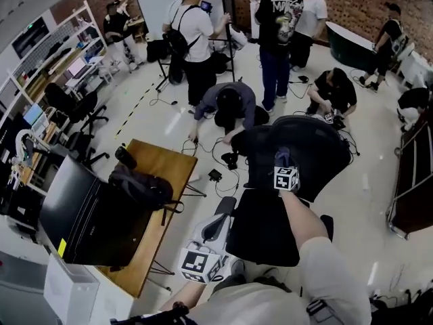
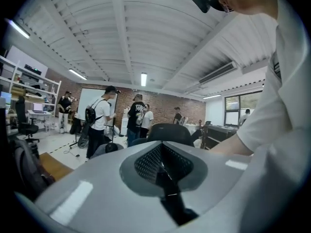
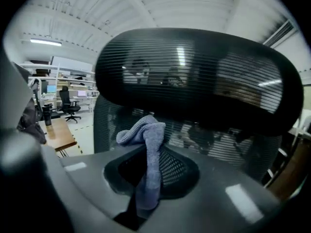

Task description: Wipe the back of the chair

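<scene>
Right gripper (image 3: 145,181) clamps a grey-blue cloth (image 3: 148,140) near the chair back (image 3: 194,76). Left gripper (image 2: 163,168) is closed, empty, beside the seat (image 1: 260,225).

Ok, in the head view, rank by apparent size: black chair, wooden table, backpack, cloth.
Largest to smallest:
1. black chair, though it sits nearest the camera
2. wooden table, partly covered
3. backpack
4. cloth
</scene>
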